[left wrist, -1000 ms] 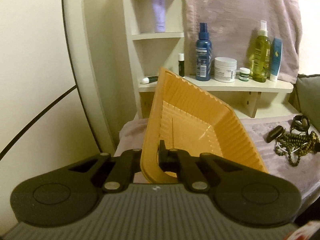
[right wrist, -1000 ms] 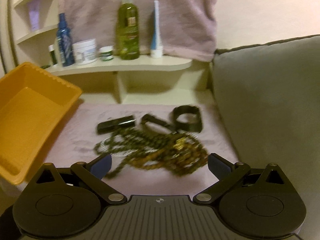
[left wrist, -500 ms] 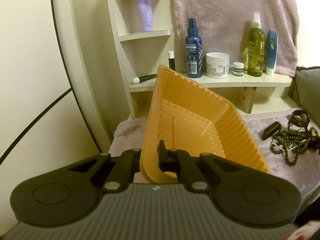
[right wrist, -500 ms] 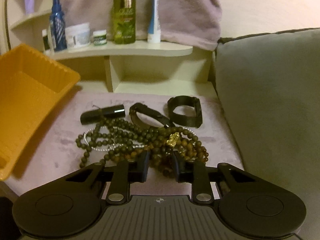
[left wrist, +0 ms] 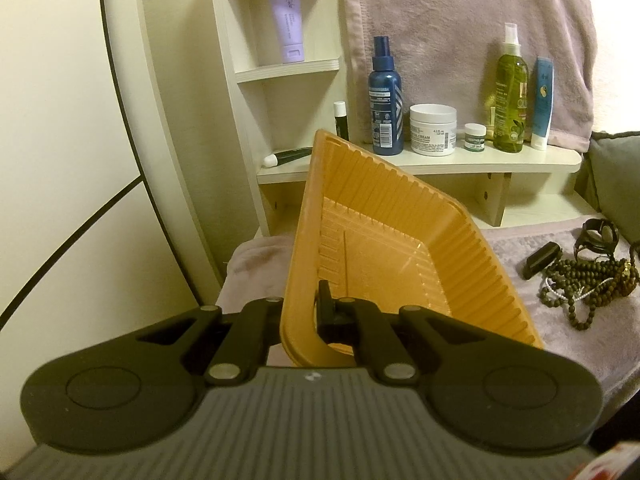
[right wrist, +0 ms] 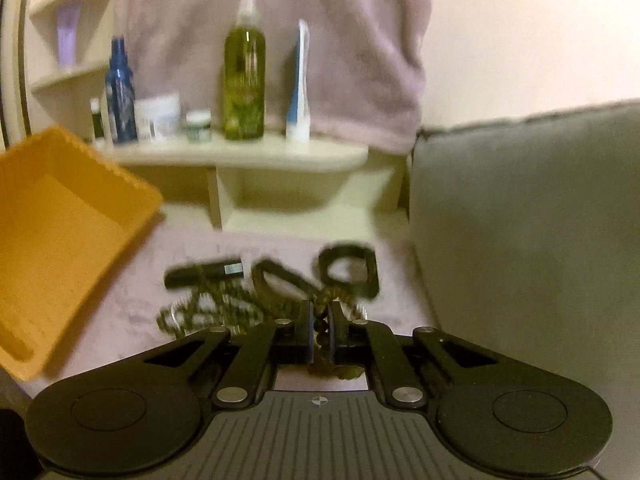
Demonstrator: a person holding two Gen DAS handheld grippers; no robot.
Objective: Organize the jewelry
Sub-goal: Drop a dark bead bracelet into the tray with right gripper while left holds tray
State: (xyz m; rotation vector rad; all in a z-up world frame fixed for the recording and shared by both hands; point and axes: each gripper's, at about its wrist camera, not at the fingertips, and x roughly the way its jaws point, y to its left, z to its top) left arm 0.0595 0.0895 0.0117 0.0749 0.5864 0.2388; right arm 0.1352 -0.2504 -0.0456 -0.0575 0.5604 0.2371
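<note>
Orange tray (left wrist: 384, 248), tilted, holds no jewelry; L gripper (left wrist: 298, 312) clamps its rim. R gripper (right wrist: 320, 334), jaws just closed, pinches bead necklace (right wrist: 224, 304). White jar (left wrist: 433, 129) label: "CREAM".

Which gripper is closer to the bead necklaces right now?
Right. The right gripper is clamped on the bead necklaces; the left gripper grips the orange tray, off to their side.

A tilted orange tray (right wrist: 60, 248) blocks the left, a grey cushion (right wrist: 528, 240) walls the right, and a shelf of bottles (right wrist: 248, 156) closes the far side; bare cloth (right wrist: 132, 312) lies between tray and beads (right wrist: 224, 304).
</note>
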